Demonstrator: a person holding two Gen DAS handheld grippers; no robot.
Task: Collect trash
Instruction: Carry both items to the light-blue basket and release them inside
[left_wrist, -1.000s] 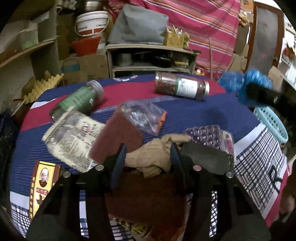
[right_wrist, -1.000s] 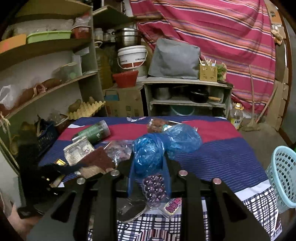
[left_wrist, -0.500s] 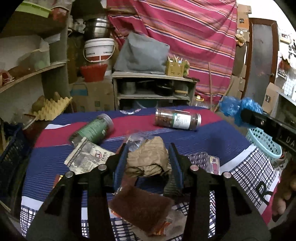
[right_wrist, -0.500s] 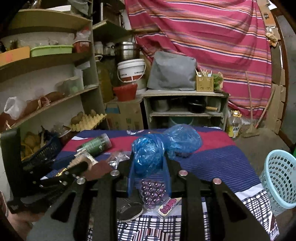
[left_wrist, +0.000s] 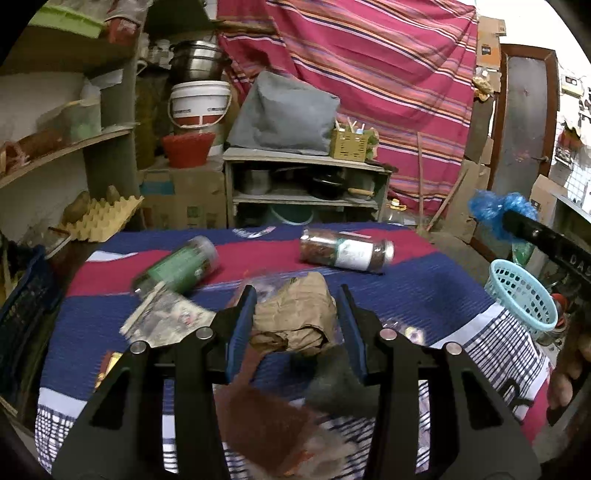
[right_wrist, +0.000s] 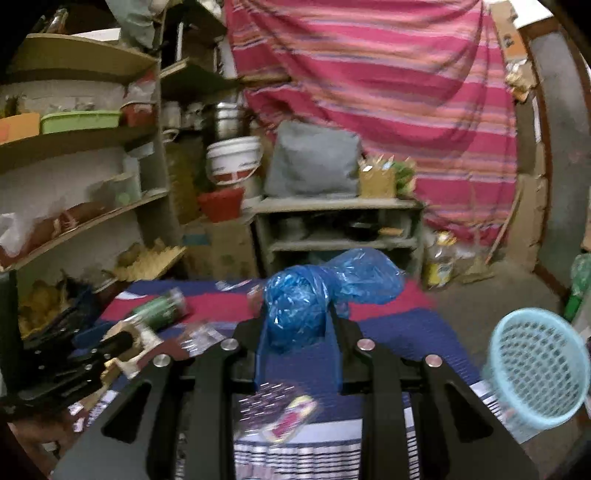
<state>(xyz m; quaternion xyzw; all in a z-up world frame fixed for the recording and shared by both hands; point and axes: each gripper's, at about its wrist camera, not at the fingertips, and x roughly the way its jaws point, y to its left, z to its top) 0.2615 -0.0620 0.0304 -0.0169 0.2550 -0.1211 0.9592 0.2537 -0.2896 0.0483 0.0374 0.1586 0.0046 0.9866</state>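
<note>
My left gripper (left_wrist: 295, 317) is shut on a crumpled brown paper (left_wrist: 295, 317) and holds it above the table. My right gripper (right_wrist: 297, 321) is shut on a crumpled blue plastic bag (right_wrist: 314, 295), also lifted; the bag also shows at the right of the left wrist view (left_wrist: 495, 210). A light blue mesh basket (right_wrist: 535, 369) stands off the table's right edge; it also shows in the left wrist view (left_wrist: 524, 295). More trash lies on the striped tablecloth (left_wrist: 424, 291): a brown pad (left_wrist: 258, 417), a printed wrapper (left_wrist: 166, 321) and a purple blister pack (right_wrist: 280, 410).
Two jars lie on their sides on the table, a green-labelled one (left_wrist: 177, 269) and a white-labelled one (left_wrist: 347, 251). Shelves (right_wrist: 92, 177) line the left wall. A low shelf unit (left_wrist: 306, 184) with pots stands behind the table. A dark crate (left_wrist: 22, 306) sits at the left.
Both grippers have risen from the table with their loads. The left gripper lifted the brown paper clear of the pile. The right gripper has swung right, bringing the basket closer in its view.
</note>
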